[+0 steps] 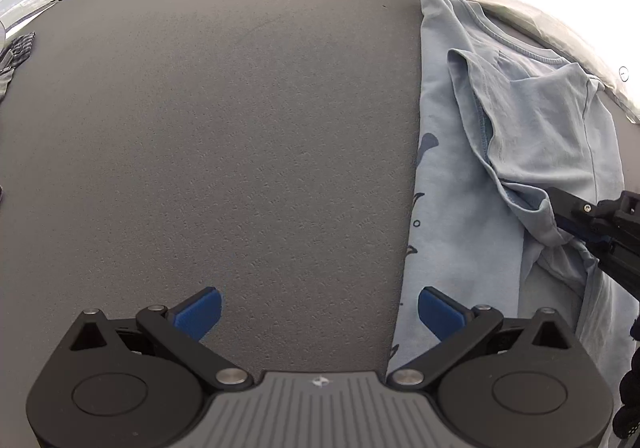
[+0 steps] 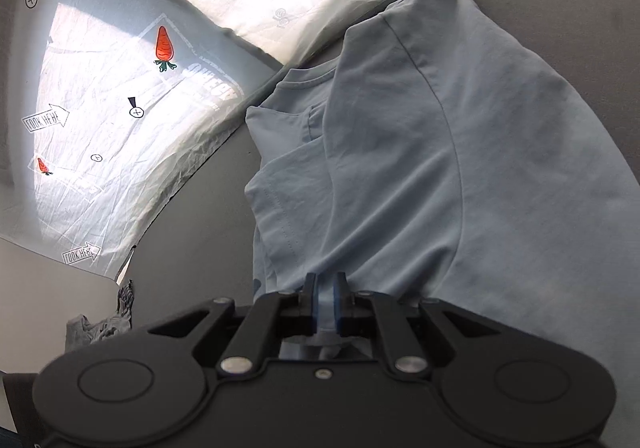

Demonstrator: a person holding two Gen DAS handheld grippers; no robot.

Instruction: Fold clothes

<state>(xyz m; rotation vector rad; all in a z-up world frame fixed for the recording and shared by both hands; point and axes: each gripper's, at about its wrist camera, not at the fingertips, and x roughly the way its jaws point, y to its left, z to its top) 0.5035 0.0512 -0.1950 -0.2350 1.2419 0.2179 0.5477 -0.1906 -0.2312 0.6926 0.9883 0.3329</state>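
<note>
Here the light-blue T-shirt (image 1: 460, 176) lies on the dark grey tabletop (image 1: 240, 148), toward its right side in the left wrist view, with its collar at the far edge and one sleeve or side panel already turned in over the body. The right gripper (image 2: 325, 300) is clamped on a pinch of that cloth, a strip of blue fabric squeezed between its pads; it probably holds this edge so the panel can be carried across or pulled flat, though the pictures do not settle which. The left gripper (image 1: 319, 310) has its jaws spread wide and holds nothing, poised low over bare tabletop with its right pad just at the shirt's near edge, a likely spot for pinning or taking a second corner.

Around the work, a wrinkled printed sheet (image 2: 120, 96) with carrots and arrow labels borders the tabletop, brightly lit. A small crumpled dark garment (image 2: 108, 320) sits at the tabletop's margin, well apart from the shirt. Nothing lies between the grippers and the shirt; the wide stretch of tabletop beside it is free for folding.
</note>
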